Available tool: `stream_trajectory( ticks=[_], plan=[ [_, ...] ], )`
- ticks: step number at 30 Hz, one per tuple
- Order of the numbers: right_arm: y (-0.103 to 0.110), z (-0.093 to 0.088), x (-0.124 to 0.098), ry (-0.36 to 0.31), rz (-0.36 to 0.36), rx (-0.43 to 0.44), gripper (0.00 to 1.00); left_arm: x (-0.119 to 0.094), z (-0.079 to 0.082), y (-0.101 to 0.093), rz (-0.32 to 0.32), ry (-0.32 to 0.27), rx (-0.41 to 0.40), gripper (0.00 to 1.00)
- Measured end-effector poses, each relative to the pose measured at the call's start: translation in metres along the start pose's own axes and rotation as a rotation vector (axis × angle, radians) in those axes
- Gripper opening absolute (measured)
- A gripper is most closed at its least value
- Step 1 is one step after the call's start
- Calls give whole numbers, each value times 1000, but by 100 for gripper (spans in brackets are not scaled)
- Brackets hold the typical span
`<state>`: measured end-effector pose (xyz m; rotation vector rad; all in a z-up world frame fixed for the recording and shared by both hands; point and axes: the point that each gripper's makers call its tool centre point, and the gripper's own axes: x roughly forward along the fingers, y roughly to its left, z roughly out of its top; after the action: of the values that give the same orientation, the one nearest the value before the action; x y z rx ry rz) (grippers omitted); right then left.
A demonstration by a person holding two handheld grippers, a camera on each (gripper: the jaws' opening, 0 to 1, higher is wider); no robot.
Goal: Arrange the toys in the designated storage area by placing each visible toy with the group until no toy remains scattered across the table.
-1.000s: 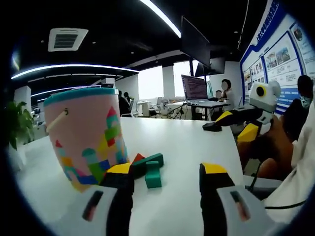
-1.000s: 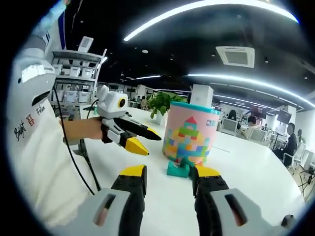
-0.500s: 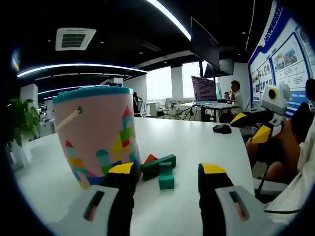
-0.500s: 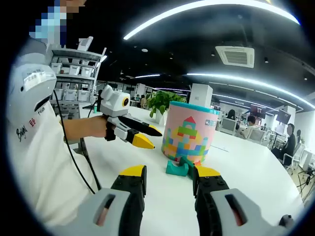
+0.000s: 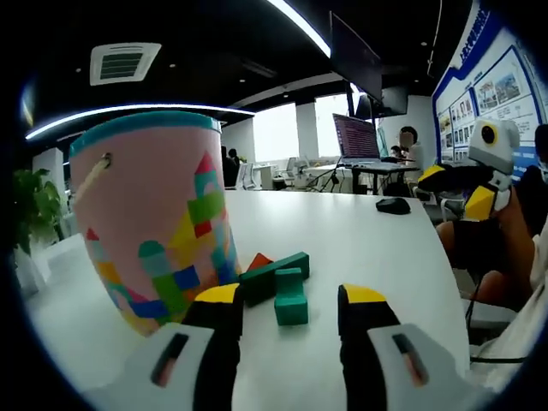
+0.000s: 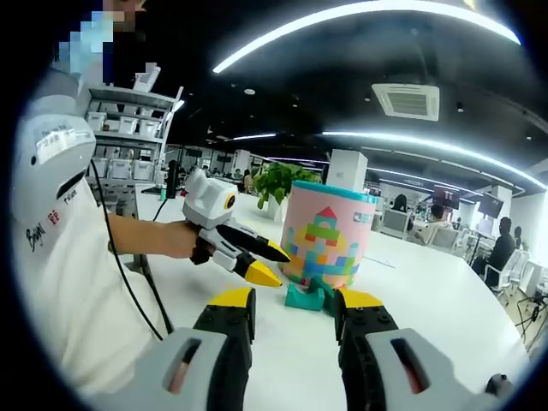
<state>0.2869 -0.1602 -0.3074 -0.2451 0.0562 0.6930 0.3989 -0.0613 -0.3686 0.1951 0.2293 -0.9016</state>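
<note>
A pink bucket [image 5: 150,223] with a teal rim and a block pattern stands on the white table [image 5: 360,248]. At its foot lie a teal block [image 5: 290,301], a long dark green block [image 5: 272,276] and a red wedge [image 5: 259,259]. My left gripper [image 5: 291,295] is open, its yellow tips just short of the teal block and on either side of it. In the right gripper view the left gripper [image 6: 276,265] slants down beside the bucket [image 6: 330,235] toward the teal block [image 6: 306,296]. My right gripper [image 6: 295,298] is open and holds nothing; it hangs at the table's far side [image 5: 455,188].
A black mouse [image 5: 394,205] and an open laptop [image 5: 355,141] sit farther back on the table. A potted plant [image 6: 278,181] stands behind the bucket. The person's arm and white shirt [image 6: 60,231] take up the left of the right gripper view. Bare table lies right of the blocks.
My left gripper has come lower and closer to the blocks and the bucket, which loom larger in its view. The right gripper has barely moved. The blocks lie where they were.
</note>
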Motion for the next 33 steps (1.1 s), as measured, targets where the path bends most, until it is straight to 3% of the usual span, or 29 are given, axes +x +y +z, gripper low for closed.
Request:
stream_trajectory(
  ticks=[3,6,10,16,24,27,33],
  plan=[
    [-3,-4,1,9,-3,12,37,10,-5,-4,-5,19,19,35],
    [-3,-2,2,7,-2,9,37,17,-12,-4,-10,51,14,36],
    [-3,0,4,2,1,7,37,26,-21,-2,-28,77,-8,30],
    [0,0,4,6,9,-2,37,30,-28,2,-32,86,-61,30],
    [-4,-6,4,21,-1,8,37,34,-30,-3,-43,99,-35,30],
    [-3,-3,2,15,-9,-11,37,35,-33,-1,-34,113,17,25],
    [-2,-5,-2,4,-6,-3,37,38,-36,-2,-38,141,3,26]
  ],
)
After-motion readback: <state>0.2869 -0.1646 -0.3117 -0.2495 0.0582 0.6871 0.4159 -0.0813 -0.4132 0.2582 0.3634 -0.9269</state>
